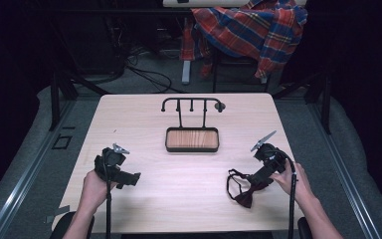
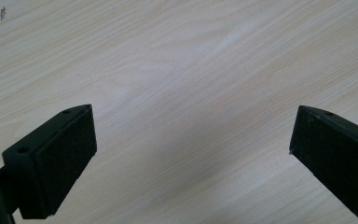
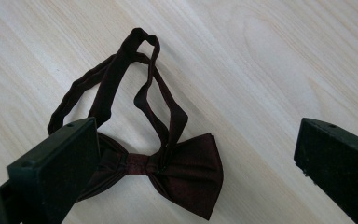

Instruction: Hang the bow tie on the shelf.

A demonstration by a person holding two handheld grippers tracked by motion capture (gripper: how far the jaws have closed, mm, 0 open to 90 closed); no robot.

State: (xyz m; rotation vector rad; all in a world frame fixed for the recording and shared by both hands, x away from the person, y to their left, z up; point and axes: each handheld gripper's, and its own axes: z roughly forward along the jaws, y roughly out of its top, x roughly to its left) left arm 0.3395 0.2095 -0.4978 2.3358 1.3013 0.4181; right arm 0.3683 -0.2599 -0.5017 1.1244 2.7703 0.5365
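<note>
Pale wood table point(image 1: 144, 112) in a dark room.
Both tongs gaped: left gripper point(image 1: 129, 179) over bare wood, right gripper point(image 1: 251, 181) over a bow tie point(image 1: 243, 191) near the front edge.

High view looks down on the counter point(image 1: 179, 184); gripper views sit close above it (between spread fingers).
</note>
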